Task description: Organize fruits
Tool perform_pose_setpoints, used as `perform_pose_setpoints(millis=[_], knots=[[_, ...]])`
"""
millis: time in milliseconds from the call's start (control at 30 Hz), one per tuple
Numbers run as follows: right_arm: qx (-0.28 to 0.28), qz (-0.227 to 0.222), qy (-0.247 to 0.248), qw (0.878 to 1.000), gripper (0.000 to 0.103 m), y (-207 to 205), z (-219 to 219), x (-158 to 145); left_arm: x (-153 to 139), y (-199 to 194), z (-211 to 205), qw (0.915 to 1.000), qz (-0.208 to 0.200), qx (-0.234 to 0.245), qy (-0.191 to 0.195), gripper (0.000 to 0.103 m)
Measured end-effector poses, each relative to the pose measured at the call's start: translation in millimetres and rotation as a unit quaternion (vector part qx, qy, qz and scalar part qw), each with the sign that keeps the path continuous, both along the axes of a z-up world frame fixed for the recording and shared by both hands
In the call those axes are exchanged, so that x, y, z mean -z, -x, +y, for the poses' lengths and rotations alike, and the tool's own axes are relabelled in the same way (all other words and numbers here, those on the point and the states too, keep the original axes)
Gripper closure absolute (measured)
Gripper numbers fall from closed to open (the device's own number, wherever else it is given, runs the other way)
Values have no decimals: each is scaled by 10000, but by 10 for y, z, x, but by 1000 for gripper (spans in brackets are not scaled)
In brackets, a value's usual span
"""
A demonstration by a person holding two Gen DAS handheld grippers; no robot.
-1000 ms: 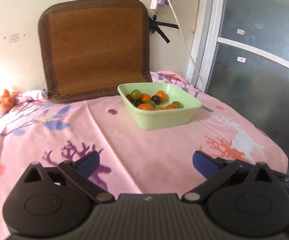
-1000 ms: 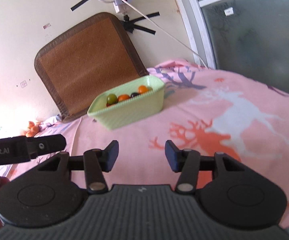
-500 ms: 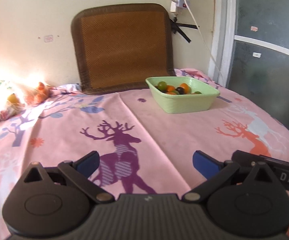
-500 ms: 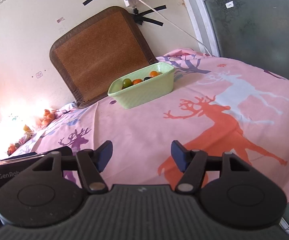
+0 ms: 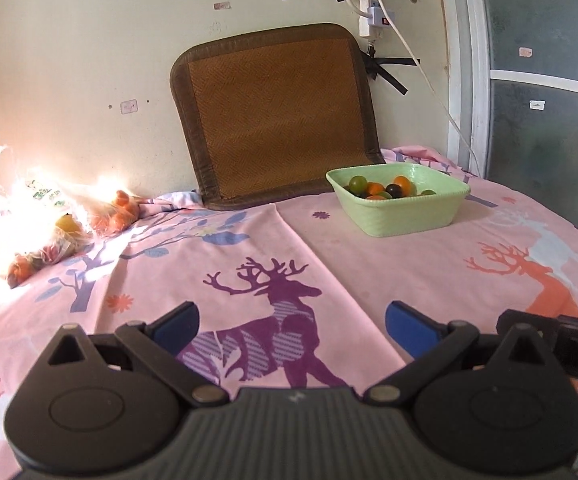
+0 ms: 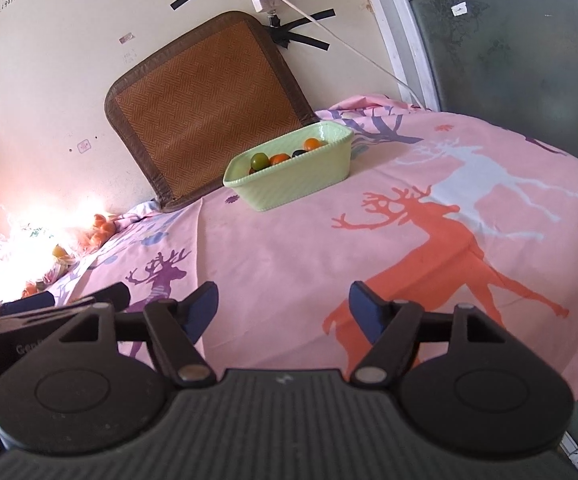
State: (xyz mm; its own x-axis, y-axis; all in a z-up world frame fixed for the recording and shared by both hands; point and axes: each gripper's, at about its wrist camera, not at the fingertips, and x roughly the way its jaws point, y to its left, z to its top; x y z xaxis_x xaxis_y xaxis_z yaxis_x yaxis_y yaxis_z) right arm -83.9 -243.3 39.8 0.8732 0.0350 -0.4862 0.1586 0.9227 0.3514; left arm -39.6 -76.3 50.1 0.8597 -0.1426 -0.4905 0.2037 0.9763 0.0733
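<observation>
Pink cloth printed with deer covers the desk. Both grippers hover low over its near edge, tilted slightly downward. The left gripper has its blue fingers spread wide with nothing between them. The right gripper is opening its fingers, also with nothing between them. One pale green bowl sits well ahead of both, near the far wall, before a brown woven mat. It holds small round fruits: orange, green and dark ones, too crowded to count. More orange fruit lies in a plastic bag at far left, washed out by glare.
</observation>
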Motion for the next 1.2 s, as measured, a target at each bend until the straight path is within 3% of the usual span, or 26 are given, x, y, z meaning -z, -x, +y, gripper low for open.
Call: perform_pose_setpoints(millis=[133,800,1200], knots=[[45,65,10,10000,28,-40,-8,54,60,-84,26,9998,136,-30,123,0],[114,89,154,9998,28,-235,18,171,186,-279,27,9983,-120,-501,-266,0],[217,50,121,9997,27,-248,-15,187,226,-310,-6,9977,85,-475,-468,0]])
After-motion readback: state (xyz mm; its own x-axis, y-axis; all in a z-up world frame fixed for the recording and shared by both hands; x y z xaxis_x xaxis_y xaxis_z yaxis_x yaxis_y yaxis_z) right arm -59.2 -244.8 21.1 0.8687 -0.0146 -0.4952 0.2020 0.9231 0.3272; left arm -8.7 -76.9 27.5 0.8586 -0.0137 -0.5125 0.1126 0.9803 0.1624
